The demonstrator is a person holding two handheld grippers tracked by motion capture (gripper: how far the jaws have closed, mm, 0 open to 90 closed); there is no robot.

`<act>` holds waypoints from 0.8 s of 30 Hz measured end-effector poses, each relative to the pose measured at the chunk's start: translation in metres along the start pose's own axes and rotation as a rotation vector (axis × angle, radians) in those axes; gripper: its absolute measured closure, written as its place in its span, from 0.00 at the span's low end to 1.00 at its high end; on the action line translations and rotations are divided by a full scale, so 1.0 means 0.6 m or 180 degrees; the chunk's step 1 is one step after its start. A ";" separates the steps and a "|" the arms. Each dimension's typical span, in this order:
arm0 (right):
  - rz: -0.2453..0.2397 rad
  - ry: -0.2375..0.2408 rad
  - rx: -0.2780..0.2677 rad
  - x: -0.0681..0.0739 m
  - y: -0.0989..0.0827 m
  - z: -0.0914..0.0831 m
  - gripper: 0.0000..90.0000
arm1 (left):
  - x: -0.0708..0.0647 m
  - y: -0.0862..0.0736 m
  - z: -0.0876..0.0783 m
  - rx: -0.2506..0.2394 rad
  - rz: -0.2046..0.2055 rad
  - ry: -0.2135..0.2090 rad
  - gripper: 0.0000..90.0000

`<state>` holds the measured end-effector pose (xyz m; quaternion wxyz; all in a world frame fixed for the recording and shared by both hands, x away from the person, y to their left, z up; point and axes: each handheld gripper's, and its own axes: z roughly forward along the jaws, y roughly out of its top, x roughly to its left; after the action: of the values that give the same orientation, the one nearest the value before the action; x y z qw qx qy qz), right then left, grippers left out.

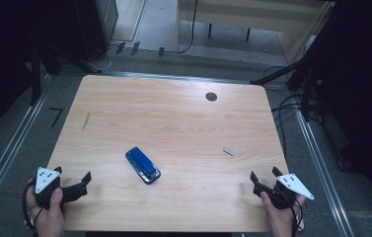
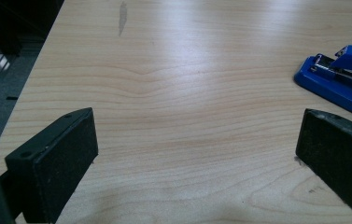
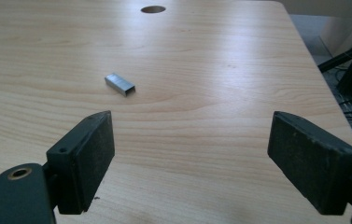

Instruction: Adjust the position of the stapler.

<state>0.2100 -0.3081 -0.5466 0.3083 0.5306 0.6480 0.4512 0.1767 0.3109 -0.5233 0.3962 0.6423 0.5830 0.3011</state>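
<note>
Wooden counter [image 1: 173, 118], two items in play. A blue stapler [image 1: 143, 165] lies flat near the middle of the near half, its long axis running diagonally from far-left to near-right. A small strip of staples [image 1: 229, 151] lies apart from it to the right, slightly farther out.

Left gripper [image 1: 72, 178] sits at the near-left corner, jaws wide open and empty; in the left gripper view the stapler [image 2: 339, 79] appears ahead and to the right of the jaws, not between them. Right gripper [image 1: 264, 177] sits at the near-right corner, jaws likewise spread wide, holding nothing; in the right gripper view the staple strip [image 3: 120, 84] lies ahead and slightly left of the jaws, well clear of them.

Assessment: the left gripper is nearer the stapler, the right nearer the staples. Any grasp of the stapler would likely need the jaws turned across its diagonal axis.
</note>
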 end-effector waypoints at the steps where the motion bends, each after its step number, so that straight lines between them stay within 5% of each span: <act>1: -0.0030 0.0034 0.0017 0.001 0.001 0.002 0.17 | -0.001 0.000 0.001 0.0021 0.0028 -0.0013 0.00; 12: -0.0137 -0.0146 0.0120 0.012 0.007 0.008 0.26 | -0.008 0.005 0.011 0.0118 0.0117 -0.0099 0.00; 18: -0.0021 0.0068 0.0227 0.016 0.012 0.013 0.24 | -0.003 0.007 0.013 0.0137 -0.0003 -0.0057 0.00; 22: -0.0006 0.0327 0.0369 0.029 0.017 0.017 0.35 | -0.004 0.005 0.012 0.0134 0.0010 -0.0062 0.00; 24: -0.0152 0.0362 0.0375 0.049 0.023 0.018 0.37 | -0.004 0.006 0.013 0.0165 0.0007 -0.0059 0.00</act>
<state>0.2175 -0.2766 -0.5361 0.2499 0.5057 0.7023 0.4342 0.1847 0.3075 -0.5239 0.3844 0.6557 0.5862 0.2804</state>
